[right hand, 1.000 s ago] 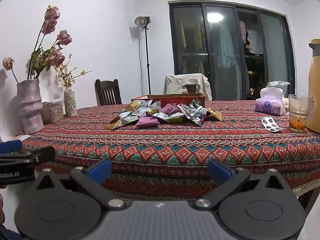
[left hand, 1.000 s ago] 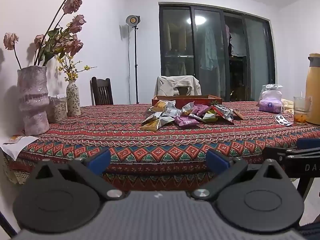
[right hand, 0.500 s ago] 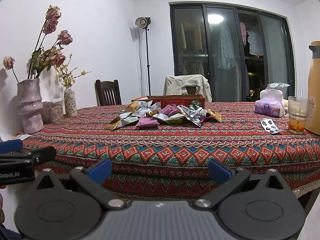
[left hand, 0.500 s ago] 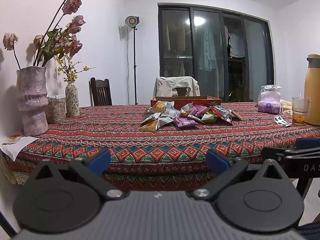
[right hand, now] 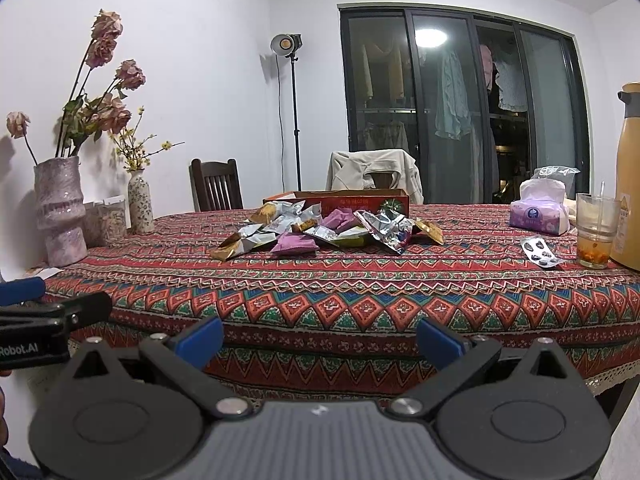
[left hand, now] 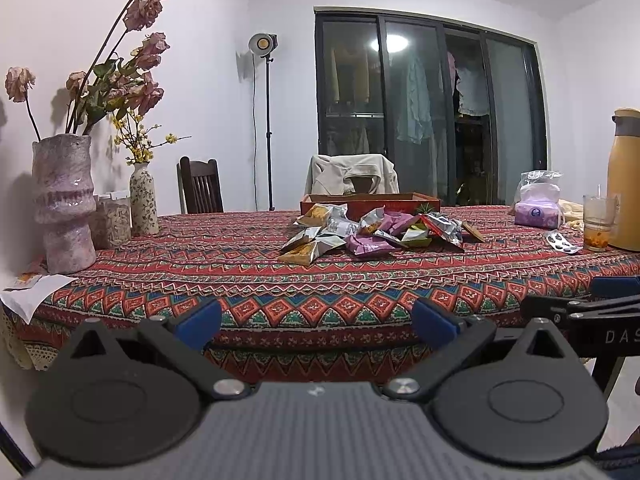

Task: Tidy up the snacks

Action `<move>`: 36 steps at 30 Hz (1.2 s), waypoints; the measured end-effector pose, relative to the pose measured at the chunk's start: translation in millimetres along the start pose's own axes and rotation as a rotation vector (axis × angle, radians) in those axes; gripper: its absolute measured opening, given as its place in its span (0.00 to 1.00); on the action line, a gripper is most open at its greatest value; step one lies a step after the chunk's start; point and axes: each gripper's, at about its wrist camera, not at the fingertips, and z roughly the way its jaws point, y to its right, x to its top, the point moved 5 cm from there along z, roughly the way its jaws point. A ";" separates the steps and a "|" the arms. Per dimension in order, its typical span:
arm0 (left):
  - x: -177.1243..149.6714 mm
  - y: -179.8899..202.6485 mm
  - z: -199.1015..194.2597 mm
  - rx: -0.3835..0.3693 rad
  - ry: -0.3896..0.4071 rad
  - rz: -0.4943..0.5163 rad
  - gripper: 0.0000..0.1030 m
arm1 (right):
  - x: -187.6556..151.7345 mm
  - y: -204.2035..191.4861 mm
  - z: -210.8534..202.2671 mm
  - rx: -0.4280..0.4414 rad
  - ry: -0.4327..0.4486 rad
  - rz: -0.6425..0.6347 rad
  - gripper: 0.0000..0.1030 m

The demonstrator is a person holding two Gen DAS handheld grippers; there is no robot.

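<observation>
Both grippers' jaws wide apart, empty.

Your left gripper (left hand: 316, 326) and right gripper (right hand: 320, 340) both gape wide, holding nothing, level, side by side.

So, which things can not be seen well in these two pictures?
- Inside of the red box: both views, its front wall and the snack packets hide it.
- Print on the packets: too small in both.
- Yellow flask: cut off by the right edge.
- Right tongs: in the left view only their side shows at the right edge.
</observation>
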 end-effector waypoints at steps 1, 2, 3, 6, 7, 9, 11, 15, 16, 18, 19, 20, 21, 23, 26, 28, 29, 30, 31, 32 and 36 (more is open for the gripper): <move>0.0 0.0 -0.1 0.000 0.000 -0.001 1.00 | 0.0 0.0 0.0 0.000 0.000 0.000 1.00; -0.1 -0.1 -0.1 0.000 0.000 -0.001 1.00 | 0.1 0.0 0.0 0.000 -0.001 0.000 1.00; -0.1 -0.6 -0.1 0.000 0.000 -0.002 1.00 | 0.0 0.1 0.0 0.000 -0.001 0.001 1.00; -0.1 -0.7 -0.1 0.000 0.000 -0.001 1.00 | 0.1 0.1 0.0 0.000 0.000 0.000 1.00; -0.1 -0.4 -0.4 0.000 0.001 -0.001 1.00 | 0.0 0.1 0.1 0.000 -0.001 0.000 1.00; 0.3 -1.3 0.0 0.000 0.001 -0.001 1.00 | -0.1 0.1 0.0 0.000 0.000 0.000 1.00; 0.3 -1.5 0.1 0.000 0.000 -0.002 1.00 | -0.4 0.1 0.2 0.000 -0.002 0.001 1.00; 0.7 -2.4 -0.3 0.001 0.003 -0.002 1.00 | -0.1 0.7 0.1 -0.001 0.000 0.000 1.00; 0.9 -2.5 -0.6 0.001 0.004 -0.002 1.00 | -0.1 0.9 0.2 -0.002 0.000 -0.001 1.00; 2.2 -4.1 -0.2 0.002 0.006 -0.001 1.00 | 0.0 1.0 0.2 -0.002 0.000 -0.002 1.00; 2.3 -4.2 -0.3 0.002 0.006 -0.001 1.00 | 0.1 1.0 0.1 -0.002 0.001 -0.003 1.00; 2.3 -3.9 -0.6 0.001 0.007 0.000 1.00 | 0.3 1.1 0.2 -0.002 0.002 -0.004 1.00; 2.4 -3.8 -0.6 0.002 0.007 -0.001 1.00 | 0.4 0.7 0.2 -0.003 0.003 -0.005 1.00; 2.6 -3.7 -0.6 0.002 0.008 0.000 1.00 | 0.7 0.7 0.5 -0.003 0.003 -0.006 1.00; 2.4 -3.3 -0.8 0.003 0.008 -0.001 1.00 | 1.6 0.6 0.9 -0.005 0.006 -0.008 1.00; 2.4 -3.4 -0.7 0.002 0.007 -0.001 1.00 | 1.6 0.9 0.4 -0.005 0.009 -0.010 1.00; 2.2 -3.4 -0.8 0.003 0.007 -0.001 1.00 | 1.3 1.0 0.1 -0.005 0.010 -0.010 1.00; 2.3 -3.5 -0.8 0.003 0.007 -0.002 1.00 | 1.4 1.2 0.3 -0.005 0.010 -0.011 1.00; 2.5 -3.5 -0.7 0.002 0.006 -0.002 1.00 | 1.3 1.0 0.3 -0.004 0.010 -0.011 1.00; 2.7 -3.8 -0.6 0.002 0.005 -0.002 1.00 | 1.3 0.9 0.2 -0.004 0.009 -0.010 1.00; 3.3 -4.6 0.3 0.001 0.002 -0.004 1.00 | 1.9 0.6 0.2 -0.004 0.010 -0.011 1.00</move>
